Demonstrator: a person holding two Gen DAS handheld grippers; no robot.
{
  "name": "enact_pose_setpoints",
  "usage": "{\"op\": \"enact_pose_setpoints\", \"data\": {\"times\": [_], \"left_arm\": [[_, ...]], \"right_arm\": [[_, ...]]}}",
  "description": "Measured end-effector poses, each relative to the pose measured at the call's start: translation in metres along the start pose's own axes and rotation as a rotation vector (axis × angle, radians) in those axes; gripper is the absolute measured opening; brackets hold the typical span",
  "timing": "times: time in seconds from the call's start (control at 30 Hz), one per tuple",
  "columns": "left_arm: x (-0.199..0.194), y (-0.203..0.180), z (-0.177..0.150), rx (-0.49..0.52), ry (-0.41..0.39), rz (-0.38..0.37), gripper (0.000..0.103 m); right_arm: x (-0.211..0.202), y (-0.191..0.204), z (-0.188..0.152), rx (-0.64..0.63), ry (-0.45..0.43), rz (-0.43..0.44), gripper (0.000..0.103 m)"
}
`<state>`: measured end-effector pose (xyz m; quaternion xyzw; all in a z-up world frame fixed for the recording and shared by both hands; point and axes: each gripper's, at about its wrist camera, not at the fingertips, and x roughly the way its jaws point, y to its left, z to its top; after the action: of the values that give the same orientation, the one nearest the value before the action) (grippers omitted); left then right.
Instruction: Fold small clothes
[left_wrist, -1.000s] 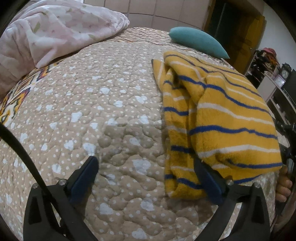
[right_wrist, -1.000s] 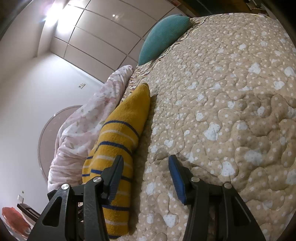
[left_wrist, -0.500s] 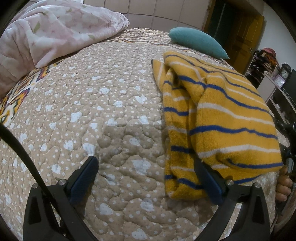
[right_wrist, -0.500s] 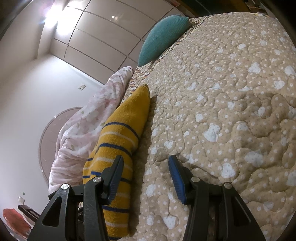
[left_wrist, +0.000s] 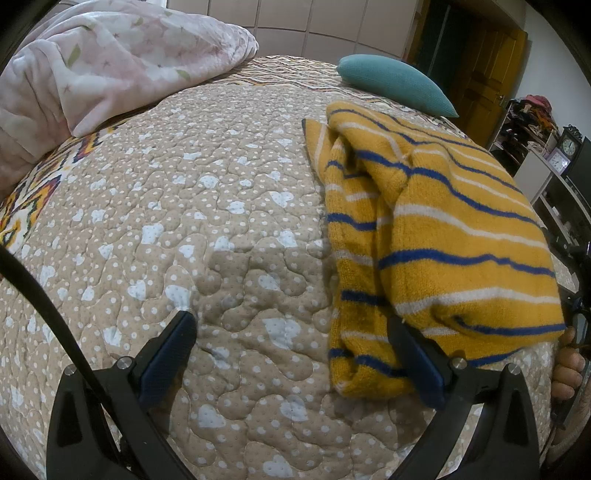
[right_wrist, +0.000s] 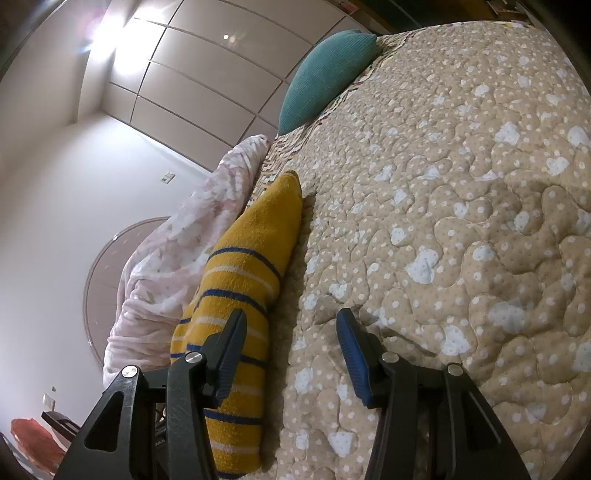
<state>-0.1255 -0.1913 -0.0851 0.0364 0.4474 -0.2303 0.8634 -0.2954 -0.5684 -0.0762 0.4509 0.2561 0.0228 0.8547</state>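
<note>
Yellow striped garment (left_wrist: 454, 236), blue/white stripes, lying folded on quilted bedspread (left_wrist: 184, 229) nr its edge. Teal cushion (left_wrist: 395, 86) & pink floral blanket (left_wrist: 110, 70) sitting beyond. L gripper (left_wrist: 291, 343) hovering w/ jaws spread, right finger overlapping garment. R gripper (right_wrist: 291, 332) jaws spread, holding nothing.

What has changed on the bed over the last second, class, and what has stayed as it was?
Nothing visibly changed. The yellow striped garment lies folded on the quilt as before, and the left gripper and right gripper keep their jaws open, holding nothing.
</note>
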Motion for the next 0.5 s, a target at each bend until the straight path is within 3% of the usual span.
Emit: {"op": "enact_pose_setpoints", "data": {"times": [0.2, 0.33, 0.43, 0.5], "left_arm": [[0.000, 0.000, 0.001, 0.001, 0.009, 0.003, 0.103], [0.001, 0.000, 0.003, 0.006, 0.016, 0.011, 0.103], [0.001, -0.002, 0.003, 0.005, 0.011, 0.014, 0.103], [0.001, -0.001, 0.003, 0.002, 0.006, 0.012, 0.103]], "right_arm": [[-0.006, -0.006, -0.001, 0.051, -0.035, 0.037, 0.055], [-0.009, -0.012, 0.005, 0.103, -0.032, 0.109, 0.065], [-0.002, -0.001, 0.010, 0.059, 0.025, 0.016, 0.065], [0.008, 0.025, 0.012, -0.067, 0.092, -0.170, 0.065]]}}
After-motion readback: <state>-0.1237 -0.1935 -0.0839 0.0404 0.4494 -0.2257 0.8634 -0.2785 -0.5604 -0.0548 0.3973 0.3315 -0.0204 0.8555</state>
